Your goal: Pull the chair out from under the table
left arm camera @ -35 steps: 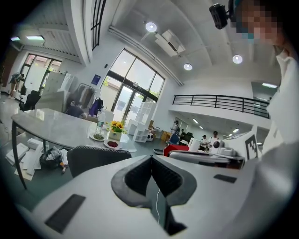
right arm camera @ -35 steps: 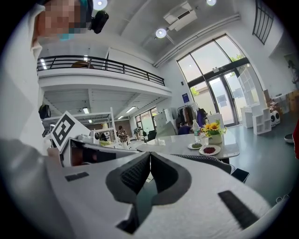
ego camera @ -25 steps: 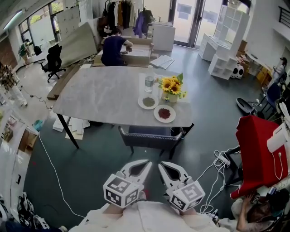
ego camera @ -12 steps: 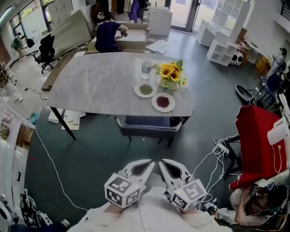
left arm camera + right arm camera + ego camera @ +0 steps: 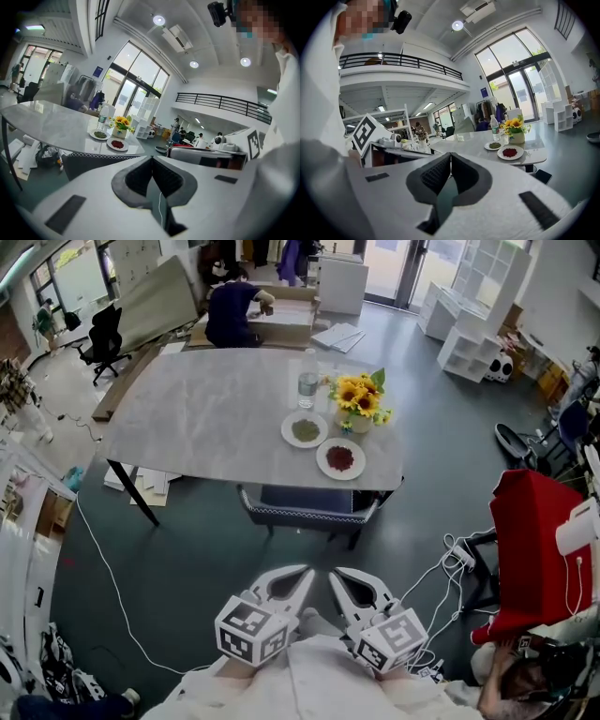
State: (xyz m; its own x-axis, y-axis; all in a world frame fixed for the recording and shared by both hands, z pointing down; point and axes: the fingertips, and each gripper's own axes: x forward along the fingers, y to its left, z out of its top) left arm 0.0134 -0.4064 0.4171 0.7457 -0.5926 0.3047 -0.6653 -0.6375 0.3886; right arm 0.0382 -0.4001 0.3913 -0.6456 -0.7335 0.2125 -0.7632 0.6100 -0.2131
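Nearest, above white sleeves: the white plastic left claw [image 5: 302,575] and the white plastic right claw [image 5: 334,576], side by side, each pressed together on nothing, tips aimed toward the desk. Beyond a stretch of dark grey-green floor [image 5: 187,568]: the dark grey upholstered chair [image 5: 305,512], tucked under the near edge of the pale grey marble-look desk [image 5: 206,418], well apart from both claws. On the desk above the chair: a white plate of red bits [image 5: 340,458], a white plate of green bits [image 5: 305,430], a pale vase of sunflowers [image 5: 361,407], a clear water bottle [image 5: 308,381]. Farthest off: a person in dark blue [image 5: 230,315], bent over boards on the floor.
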